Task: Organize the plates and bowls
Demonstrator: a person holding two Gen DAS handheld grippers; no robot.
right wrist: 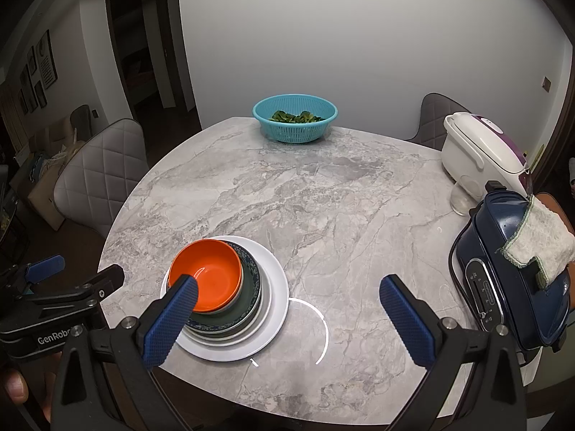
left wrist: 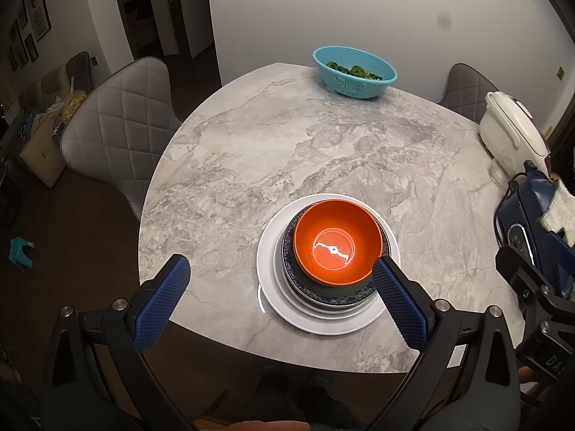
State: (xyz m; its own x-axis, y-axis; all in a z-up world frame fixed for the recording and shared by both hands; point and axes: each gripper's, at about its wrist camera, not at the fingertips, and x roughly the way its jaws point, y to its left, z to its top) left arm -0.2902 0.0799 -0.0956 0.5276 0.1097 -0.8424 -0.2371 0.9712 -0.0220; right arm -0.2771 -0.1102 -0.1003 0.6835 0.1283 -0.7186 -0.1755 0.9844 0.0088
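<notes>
The marble table (right wrist: pixel 323 197) spreads wide and bare ahead of both grippers, its curved near edge running just under their fingers; most of the top beyond the stack is open. Past its left rim stands a quilted chair (left wrist: pixel 118 122), with a dark doorway behind it. Far ahead, at the wall edge, sits a teal basket (right wrist: pixel 295 118) with greens. To the right of the right gripper (right wrist: pixel 287 318) stand a white appliance (right wrist: pixel 478 151) and a blue one (right wrist: pixel 503 280) with a cloth (right wrist: pixel 539 244) draped over it.

The white plate (left wrist: pixel 273 305) lies flat close to the near edge, just ahead of the left gripper (left wrist: pixel 282 292). It carries smaller plates and a dark bowl (right wrist: pixel 249 280), and the orange bowl (left wrist: pixel 337 240) sits on top, mouth upward.

Both grippers stand spread wide, holding nothing.
</notes>
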